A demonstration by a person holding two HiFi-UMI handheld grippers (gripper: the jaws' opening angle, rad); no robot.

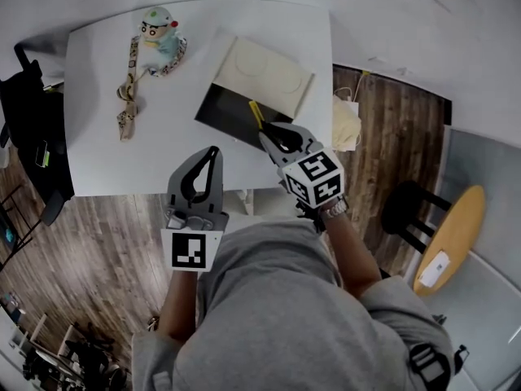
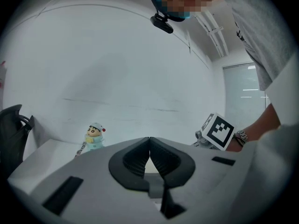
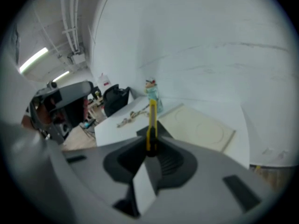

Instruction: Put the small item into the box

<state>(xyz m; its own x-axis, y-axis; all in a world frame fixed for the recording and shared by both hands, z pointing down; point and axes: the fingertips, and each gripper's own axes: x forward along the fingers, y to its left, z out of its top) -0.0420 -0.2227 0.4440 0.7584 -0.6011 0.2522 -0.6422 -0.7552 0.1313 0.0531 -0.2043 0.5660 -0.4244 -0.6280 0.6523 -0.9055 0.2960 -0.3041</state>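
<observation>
The right gripper was clamped on a yellow cutter, which reached over the near edge of the open box. The left gripper hung just short of the box, jaws pressed together on nothing. A figurine stood left of the box.

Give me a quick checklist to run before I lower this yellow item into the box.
1. Grip: ok. The right gripper is shut on the yellow item, which sticks out past the jaws.
2. Box open: ok. The box shows its black inside, and the lid lies beyond it.
3. Item over the opening: ok in the head view, where it overlaps the box's near edge. Height above it: cannot tell.
4. Left gripper out of the way: ok. It is shut, empty, and left of the box.
5. Figurine and lanyard apart from the box: ok.
</observation>
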